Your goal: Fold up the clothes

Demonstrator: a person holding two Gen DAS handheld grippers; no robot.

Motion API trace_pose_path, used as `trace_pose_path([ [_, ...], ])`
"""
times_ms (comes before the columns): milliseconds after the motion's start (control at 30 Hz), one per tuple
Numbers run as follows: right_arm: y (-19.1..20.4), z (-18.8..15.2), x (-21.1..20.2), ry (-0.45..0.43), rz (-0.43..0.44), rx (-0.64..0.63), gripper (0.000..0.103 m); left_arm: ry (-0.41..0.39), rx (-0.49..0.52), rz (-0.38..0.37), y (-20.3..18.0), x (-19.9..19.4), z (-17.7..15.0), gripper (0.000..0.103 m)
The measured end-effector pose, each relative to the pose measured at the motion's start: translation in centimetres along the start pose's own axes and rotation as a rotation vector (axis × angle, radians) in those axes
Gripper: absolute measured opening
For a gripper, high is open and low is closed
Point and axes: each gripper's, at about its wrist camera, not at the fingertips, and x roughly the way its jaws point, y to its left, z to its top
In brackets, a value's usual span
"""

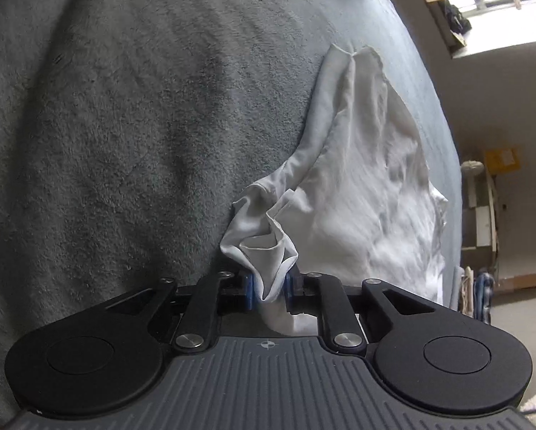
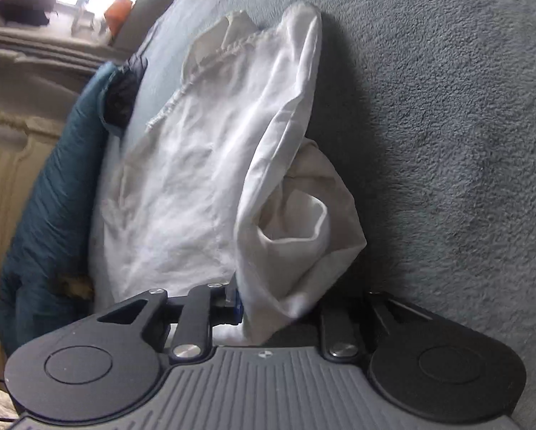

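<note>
left gripper [image 1: 270,288] — black linkage, silver screws | blue pads | grey ribbed body — crosshair mark

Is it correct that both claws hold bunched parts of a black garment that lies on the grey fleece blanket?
Not quite: the garment is white, not black, as both wrist views show. The rest holds: the left claw and the right claw each have bunched cloth between them, and it lies on the grey fleece blanket.

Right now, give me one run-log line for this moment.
left gripper: shut on white garment | right gripper: shut on white garment | garment: bunched on grey blanket
</note>
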Motion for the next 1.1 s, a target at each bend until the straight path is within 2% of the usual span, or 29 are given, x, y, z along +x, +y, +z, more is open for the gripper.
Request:
trace_pose_path([
  [33,0.0,0.5,-0.3,0.022,0.014,0.012,0.034,0.006,0.033,0.008,-0.3,-0.4,0.3,0.029],
  [67,0.2,0.8,-0.9,0.031,0.012,0.011,0.049,-0.003,0.076,0.033,-0.5,-1.3,0.2,0.033],
  [100,0.4,1.0,-1.7,0.037,0.006,0.001,0.054,-0.012,0.119,0.058,-0.6,-2.3,0.1,0.034],
  [133,0.5,1.1,-2.6,0.043,-0.001,-0.01,0.068,-0.03,0.15,0.075,-0.7,-3.2,0.4,0.036],
  [167,0.4,1.2,-3.6,0.047,-0.015,-0.014,0.076,-0.048,0.181,0.091,-0.8,-4.1,0.6,0.036],
  [200,0.2,1.2,-4.5,0.052,-0.031,-0.015,0.078,-0.067,0.212,0.108,-0.9,-5.0,0.8,0.037],
  [300,-0.2,1.6,-7.8,0.064,-0.062,-0.037,0.079,-0.156,0.319,0.151,-2.0,-7.1,1.8,0.045],
  [400,0.2,2.9,-10.8,-0.033,-0.081,-0.083,0.079,-0.229,0.458,0.172,-3.9,-6.5,3.2,0.048],
  [533,1.1,5.9,-10.6,-0.144,-0.08,-0.147,0.079,-0.219,0.648,0.178,-8.1,-1.8,4.2,0.052],
  [600,1.8,7.5,-9.0,-0.158,-0.108,-0.193,0.079,-0.198,0.694,0.175,-9.0,0.4,4.7,0.052],
  [700,2.5,9.8,-6.2,-0.165,-0.142,-0.236,0.079,-0.212,0.696,0.166,-9.7,2.6,5.4,0.052],
  [833,2.0,12.4,-3.0,-0.143,-0.148,-0.203,0.078,-0.222,0.666,0.131,-10.0,3.7,6.0,0.052],
  [933,1.5,13.0,-1.5,-0.118,-0.155,-0.191,0.072,-0.222,0.685,0.131,-10.4,3.5,5.5,0.052],
  [1100,0.6,13.1,-1.5,-0.142,-0.132,-0.18,0.064,-0.246,0.695,0.142,-10.7,3.2,5.6,0.052],
])
